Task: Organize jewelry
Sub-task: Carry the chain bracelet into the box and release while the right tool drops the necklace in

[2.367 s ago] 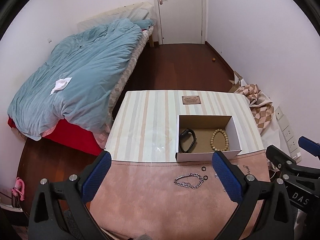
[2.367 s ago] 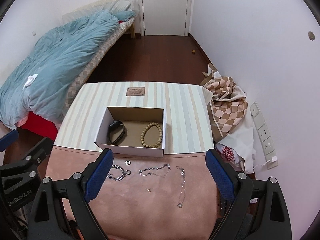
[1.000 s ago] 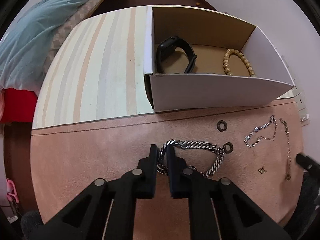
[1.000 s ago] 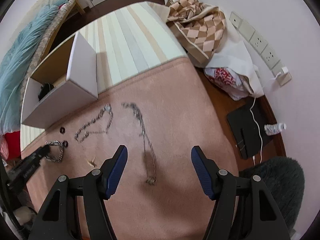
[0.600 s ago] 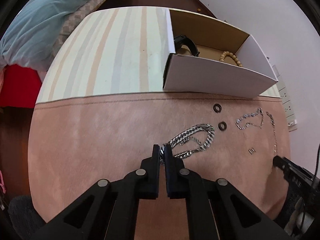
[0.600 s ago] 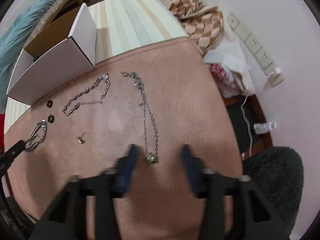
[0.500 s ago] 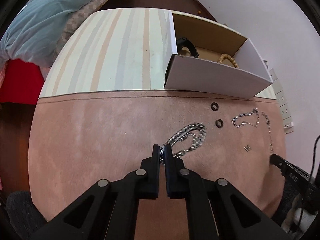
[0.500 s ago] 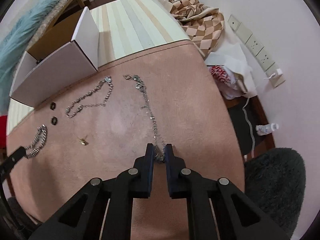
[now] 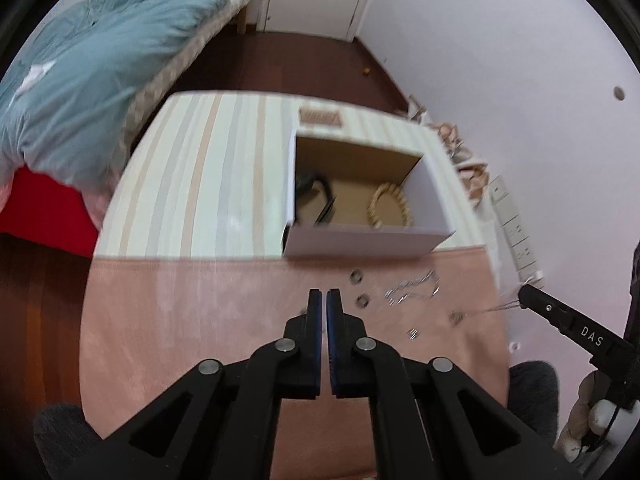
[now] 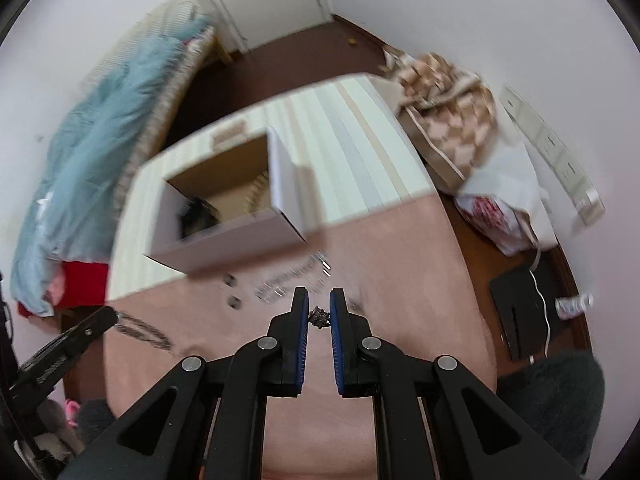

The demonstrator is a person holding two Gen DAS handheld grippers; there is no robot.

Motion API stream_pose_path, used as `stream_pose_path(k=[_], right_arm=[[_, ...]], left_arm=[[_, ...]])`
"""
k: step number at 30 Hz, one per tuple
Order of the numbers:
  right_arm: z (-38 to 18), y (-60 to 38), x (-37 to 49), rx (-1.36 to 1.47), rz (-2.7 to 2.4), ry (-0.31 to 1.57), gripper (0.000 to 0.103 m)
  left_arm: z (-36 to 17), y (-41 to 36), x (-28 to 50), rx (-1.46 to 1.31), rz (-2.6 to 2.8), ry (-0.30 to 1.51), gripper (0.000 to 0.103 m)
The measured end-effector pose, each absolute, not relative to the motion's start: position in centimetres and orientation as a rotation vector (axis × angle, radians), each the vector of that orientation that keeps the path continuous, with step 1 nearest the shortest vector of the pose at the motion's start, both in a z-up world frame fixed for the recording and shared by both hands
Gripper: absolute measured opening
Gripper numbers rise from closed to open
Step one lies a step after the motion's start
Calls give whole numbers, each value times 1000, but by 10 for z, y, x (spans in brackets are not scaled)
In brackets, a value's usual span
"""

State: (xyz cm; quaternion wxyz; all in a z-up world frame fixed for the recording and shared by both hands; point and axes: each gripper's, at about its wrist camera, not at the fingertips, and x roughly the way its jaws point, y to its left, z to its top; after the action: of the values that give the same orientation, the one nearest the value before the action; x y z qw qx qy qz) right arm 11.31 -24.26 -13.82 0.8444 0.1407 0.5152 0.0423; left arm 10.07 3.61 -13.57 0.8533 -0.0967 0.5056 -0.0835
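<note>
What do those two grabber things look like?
Each hand-held gripper is black, with two angular arms full of triangle-shaped holes and round silver bolts. The left hand-held gripper and the right hand-held gripper both have blue pads on the inner faces of their fingers. White letters "DAS" are printed on the right one's side.

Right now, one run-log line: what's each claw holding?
left claw shut on chunky chain | right claw shut on thin necklace | box: beads inside

You get soft, even room light with faint shadows and no glare. Both fisheye views bend hard at their dark rims, and motion blur smears the box (image 9: 362,236) and table (image 10: 360,152).
</note>
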Motion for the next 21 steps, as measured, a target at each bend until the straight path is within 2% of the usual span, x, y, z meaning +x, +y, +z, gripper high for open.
stream_pose_path(k=[6, 11, 12, 14, 15, 16, 21], right_arm=[[-92, -229, 138, 289, 212, 1042, 11], [-71, -211, 154, 272, 268, 1014, 11], [-73, -209, 155, 275, 271, 1014, 11], [-79, -206, 153, 274, 264, 1011, 11], [-84, -206, 151, 279, 260, 1014, 11], [-90, -206, 148, 282, 253, 1020, 11], [-135, -213, 131, 307, 201, 1086, 11]], left_arm=[[-90, 37, 122, -211, -228, 981, 0], [-91, 45, 140, -225, -249, 1012, 5], [-99, 49, 141, -226, -243, 1032, 9], [-123, 56, 141, -236, -217, 1095, 31], [-137, 60, 139, -249, -207, 1121, 56], [-148, 62, 135, -263, -202, 1139, 63], [-221, 70, 119, -283, -156, 1256, 63]])
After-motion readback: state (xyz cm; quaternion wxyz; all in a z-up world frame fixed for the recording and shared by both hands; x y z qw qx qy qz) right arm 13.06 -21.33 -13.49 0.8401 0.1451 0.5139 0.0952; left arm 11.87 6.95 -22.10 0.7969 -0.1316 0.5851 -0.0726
